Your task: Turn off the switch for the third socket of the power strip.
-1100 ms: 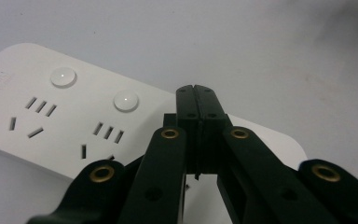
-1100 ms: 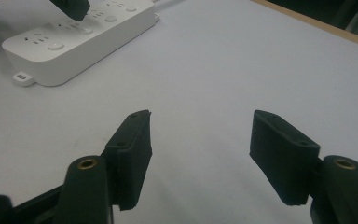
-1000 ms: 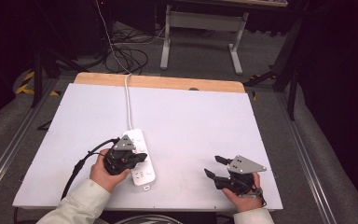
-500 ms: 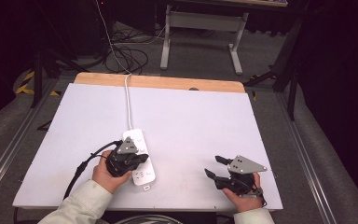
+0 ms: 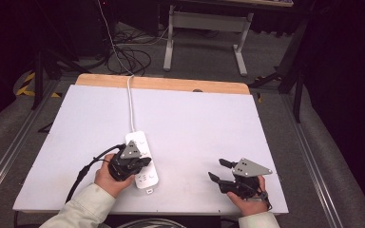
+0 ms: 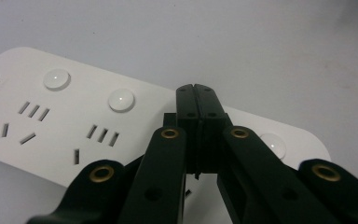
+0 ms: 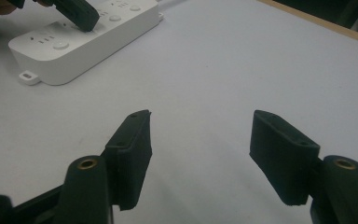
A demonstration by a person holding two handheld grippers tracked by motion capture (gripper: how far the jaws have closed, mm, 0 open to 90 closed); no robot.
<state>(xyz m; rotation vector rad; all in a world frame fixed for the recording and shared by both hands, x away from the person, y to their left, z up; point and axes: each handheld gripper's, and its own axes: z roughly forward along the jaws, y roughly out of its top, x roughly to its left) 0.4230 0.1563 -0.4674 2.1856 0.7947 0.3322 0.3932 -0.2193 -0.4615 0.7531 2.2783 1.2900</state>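
Note:
A white power strip [image 5: 148, 179] with round buttons and several sockets lies on the white table [image 5: 204, 123], near the front left. Its white cord [image 5: 131, 104] runs away over the far edge. My left gripper [image 5: 144, 161] is shut with nothing between the jaws, and its tip hangs over the strip's top face. In the left gripper view the closed tip [image 6: 196, 89] sits between two buttons of the strip [image 6: 51, 116]; whether it touches is unclear. My right gripper [image 5: 217, 170] stands open near the front right, low above bare table [image 7: 200, 126]. The strip [image 7: 74, 44] and the left gripper [image 7: 77, 14] lie beyond it.
A wooden strip [image 5: 171, 84] edges the table's far side. Behind it on the floor are loose cables [image 5: 128, 52] and a metal stand [image 5: 204, 33]. Rails run along both table sides. A black cable [image 5: 83, 171] trails from my left gripper.

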